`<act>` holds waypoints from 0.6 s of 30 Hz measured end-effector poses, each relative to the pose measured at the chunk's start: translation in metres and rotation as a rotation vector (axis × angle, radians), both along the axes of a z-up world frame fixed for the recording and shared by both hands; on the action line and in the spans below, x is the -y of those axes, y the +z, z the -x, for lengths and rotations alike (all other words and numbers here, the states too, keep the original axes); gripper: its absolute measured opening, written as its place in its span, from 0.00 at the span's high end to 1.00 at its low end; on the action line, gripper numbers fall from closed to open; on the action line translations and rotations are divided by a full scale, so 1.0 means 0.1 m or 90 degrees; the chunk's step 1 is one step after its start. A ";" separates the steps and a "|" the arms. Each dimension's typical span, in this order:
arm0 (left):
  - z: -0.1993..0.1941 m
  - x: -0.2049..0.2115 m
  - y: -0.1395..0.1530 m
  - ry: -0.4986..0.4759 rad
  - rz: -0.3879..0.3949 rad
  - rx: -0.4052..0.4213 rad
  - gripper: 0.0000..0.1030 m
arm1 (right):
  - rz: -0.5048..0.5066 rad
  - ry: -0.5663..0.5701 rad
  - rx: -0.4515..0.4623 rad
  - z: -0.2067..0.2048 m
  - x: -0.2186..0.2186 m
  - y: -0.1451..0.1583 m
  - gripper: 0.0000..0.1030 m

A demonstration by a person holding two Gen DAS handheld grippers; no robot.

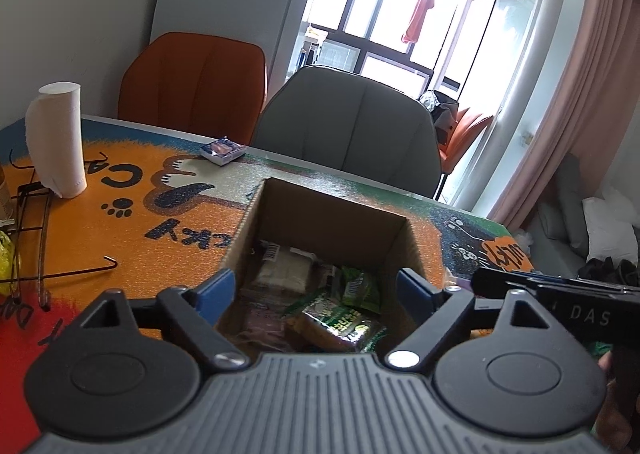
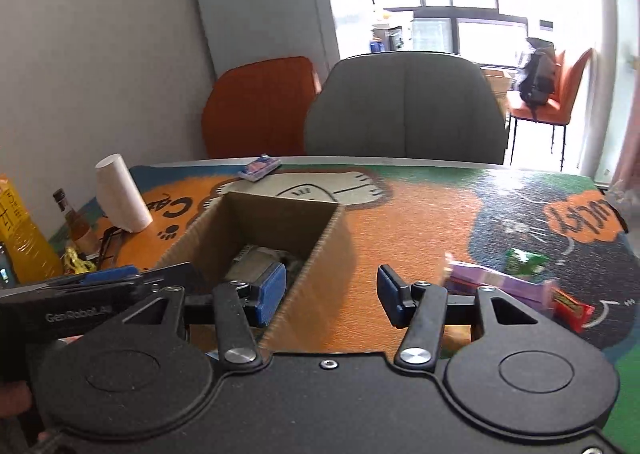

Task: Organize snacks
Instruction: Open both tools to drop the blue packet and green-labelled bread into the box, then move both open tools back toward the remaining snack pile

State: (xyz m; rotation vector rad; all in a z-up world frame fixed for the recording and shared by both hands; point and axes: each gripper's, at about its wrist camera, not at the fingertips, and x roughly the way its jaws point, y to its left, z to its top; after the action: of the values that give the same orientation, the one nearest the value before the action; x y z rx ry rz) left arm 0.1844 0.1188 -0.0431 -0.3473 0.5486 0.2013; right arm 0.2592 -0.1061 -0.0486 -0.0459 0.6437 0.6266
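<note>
An open cardboard box (image 1: 332,214) stands on the printed table mat. Inside lie several wrapped snacks, among them a green packet (image 1: 340,324) and a pale packet (image 1: 284,266). My left gripper (image 1: 316,290) hangs open over the box's near edge, with nothing between its blue pads. My right gripper (image 2: 331,292) is open astride the box's (image 2: 276,222) right wall, one pad over the inside and one outside, neither pressing. To its right a purple packet (image 2: 500,278), a green packet (image 2: 524,260) and a red packet (image 2: 572,306) lie on the mat. A blue packet (image 1: 223,150) (image 2: 259,167) rests near the far edge.
A paper roll (image 1: 56,138) (image 2: 122,196) stands at the left, with thin-framed glasses (image 1: 32,238) beside it. A bottle (image 2: 76,222) and a yellow bag (image 2: 24,238) sit at the far left. An orange chair (image 1: 196,82) and a grey chair (image 1: 352,126) stand behind the table.
</note>
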 end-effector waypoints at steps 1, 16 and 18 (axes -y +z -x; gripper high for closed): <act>0.00 0.02 0.00 0.000 0.001 0.000 0.14 | -0.001 -0.004 0.001 0.00 0.05 0.00 0.49; -0.12 0.42 -0.02 -0.031 0.025 -0.007 0.05 | -0.018 -0.075 0.016 -0.05 0.77 0.01 0.15; -0.14 0.49 -0.01 -0.043 0.027 -0.002 0.05 | -0.028 -0.086 0.017 -0.06 0.88 0.02 0.09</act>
State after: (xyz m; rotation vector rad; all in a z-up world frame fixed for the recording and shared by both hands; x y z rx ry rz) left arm 0.1986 0.0699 -0.0440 -0.3696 0.5668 0.1246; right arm 0.2648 -0.1941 -0.0469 0.0298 0.6025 0.5091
